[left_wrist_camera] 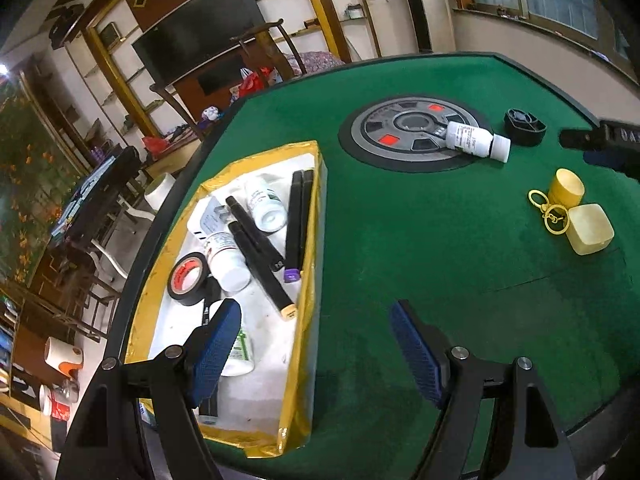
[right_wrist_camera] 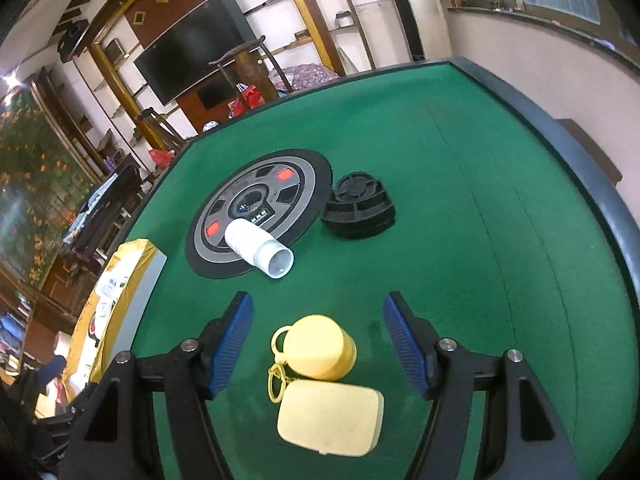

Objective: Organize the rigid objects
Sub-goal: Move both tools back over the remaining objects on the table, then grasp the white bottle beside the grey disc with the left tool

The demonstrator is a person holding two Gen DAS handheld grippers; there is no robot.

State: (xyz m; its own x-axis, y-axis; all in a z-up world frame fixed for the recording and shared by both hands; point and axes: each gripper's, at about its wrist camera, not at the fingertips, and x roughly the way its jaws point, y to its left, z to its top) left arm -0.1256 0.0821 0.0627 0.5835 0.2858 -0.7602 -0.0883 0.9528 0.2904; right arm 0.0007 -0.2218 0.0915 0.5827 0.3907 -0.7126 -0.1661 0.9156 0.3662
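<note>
The left gripper (left_wrist_camera: 316,344) is wide open and holds nothing. One of its fingers hangs over the gold-edged tray (left_wrist_camera: 308,320), the other over the green table (left_wrist_camera: 440,240). In the tray, ahead of this finger, lie black markers (left_wrist_camera: 260,256), white bottles (left_wrist_camera: 226,258) and a roll of black tape (left_wrist_camera: 188,280).

The right gripper (right_wrist_camera: 316,340) is also wide open and empty. Between its fingers, without touching them, stands a yellow cylinder case (right_wrist_camera: 322,346), and closer to the camera lies a yellow flat case (right_wrist_camera: 330,418) with a key ring. Further ahead lies a white bottle (right_wrist_camera: 258,246) on the round centre panel (right_wrist_camera: 256,208), and a black round part (right_wrist_camera: 360,210) is to its right.
</note>
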